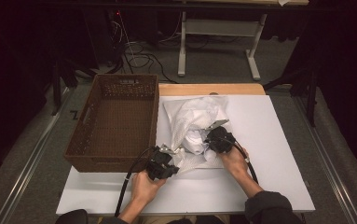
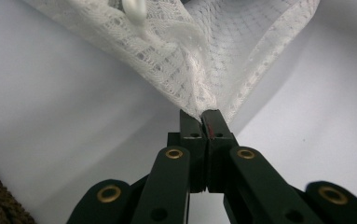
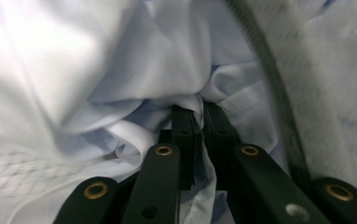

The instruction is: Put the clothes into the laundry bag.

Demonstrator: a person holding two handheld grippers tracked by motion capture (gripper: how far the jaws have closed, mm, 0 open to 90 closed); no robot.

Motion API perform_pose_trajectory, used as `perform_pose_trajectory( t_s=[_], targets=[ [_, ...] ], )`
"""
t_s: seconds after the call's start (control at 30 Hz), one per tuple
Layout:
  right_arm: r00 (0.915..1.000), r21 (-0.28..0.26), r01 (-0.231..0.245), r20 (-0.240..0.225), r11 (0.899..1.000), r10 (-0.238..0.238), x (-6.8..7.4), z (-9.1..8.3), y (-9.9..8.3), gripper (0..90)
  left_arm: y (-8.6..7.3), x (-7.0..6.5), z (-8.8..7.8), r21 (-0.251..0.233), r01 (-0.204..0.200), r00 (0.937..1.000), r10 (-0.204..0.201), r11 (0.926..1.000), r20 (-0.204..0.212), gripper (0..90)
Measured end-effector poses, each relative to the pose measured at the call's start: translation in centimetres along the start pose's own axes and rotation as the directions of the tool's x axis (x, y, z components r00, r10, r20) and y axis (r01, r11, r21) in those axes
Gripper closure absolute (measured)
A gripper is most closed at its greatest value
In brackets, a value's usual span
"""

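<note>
Pinching unlabelled cloth: left gripper (image 2: pixel 203 116) on mesh bag (image 2: pixel 190 60), right gripper (image 3: pixel 199 114) on shirt (image 3: pixel 134 74).

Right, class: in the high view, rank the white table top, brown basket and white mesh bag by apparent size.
1. white table top
2. brown basket
3. white mesh bag

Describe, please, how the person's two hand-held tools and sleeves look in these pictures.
Both the left tool and the right tool are black, blocky units, each trailing a black cable toward the person. Seen up close, each has two flat black jaws on linked arms joined by brass-coloured rivets; the left one bears a thin red mark on one jaw's inner edge. The right forearm wears a dark grey sleeve.
</note>
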State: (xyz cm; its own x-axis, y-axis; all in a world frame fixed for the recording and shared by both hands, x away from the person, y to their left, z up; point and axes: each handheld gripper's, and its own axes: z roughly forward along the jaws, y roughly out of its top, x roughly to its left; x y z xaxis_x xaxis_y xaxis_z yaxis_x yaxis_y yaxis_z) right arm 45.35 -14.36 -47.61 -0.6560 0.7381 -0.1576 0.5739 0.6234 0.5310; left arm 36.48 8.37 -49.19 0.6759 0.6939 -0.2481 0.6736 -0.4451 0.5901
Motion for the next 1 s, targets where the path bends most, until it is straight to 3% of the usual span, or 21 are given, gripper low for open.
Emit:
perform_pose_trajectory(
  t_s=[0.17,0.3,0.47,0.67,0.8,0.9,1.0],
  targets=[
    [0.9992,-0.009,0.036,-0.018,0.999,-0.036,0.7,-0.8,-0.4,68.2,0.0,0.1,0.0,-0.027,0.018,0.9994,-0.017,0.9995,0.029,86.1],
    [0.9975,-0.041,0.039,-0.057,0.998,-0.042,0.5,-2.5,-0.9,59.7,0.0,0.0,-0.1,-0.045,0.03,0.9995,-0.029,0.9985,0.015,76.0],
    [0.9969,-0.079,0.04,-0.064,0.996,-0.045,-0.2,-4.9,-2.1,58.1,0.3,-0.2,-0.3,-0.052,0.026,0.9994,-0.027,0.9983,-0.023,62.4],
    [0.9994,-0.12,0.026,-0.02,0.992,-0.029,-1.4,-7.2,-3.9,58.9,0.5,-0.9,-1.1,-0.085,0.008,0.9981,-0.013,0.9964,-0.059,56.5],
    [0.9998,-0.098,0.008,0.019,0.995,-0.006,-2.5,-7.4,-5.2,58.6,0.8,-1.6,-1.1,-0.079,-0.022,0.9948,0.014,0.9967,-0.101,53.4],
    [0.9997,-0.088,-0.024,0.008,0.996,0.024,-3.3,-7.0,-5.9,57.0,1.0,-1.9,-0.7,-0.066,-0.04,0.9932,0.033,0.997,-0.112,51.1],
    [0.9986,-0.066,-0.052,-0.013,0.996,0.051,-3.4,-6.3,-6.3,54.3,1.3,-1.9,-0.2,-0.052,-0.032,0.9932,0.026,0.9981,-0.114,49.5]
  ],
)
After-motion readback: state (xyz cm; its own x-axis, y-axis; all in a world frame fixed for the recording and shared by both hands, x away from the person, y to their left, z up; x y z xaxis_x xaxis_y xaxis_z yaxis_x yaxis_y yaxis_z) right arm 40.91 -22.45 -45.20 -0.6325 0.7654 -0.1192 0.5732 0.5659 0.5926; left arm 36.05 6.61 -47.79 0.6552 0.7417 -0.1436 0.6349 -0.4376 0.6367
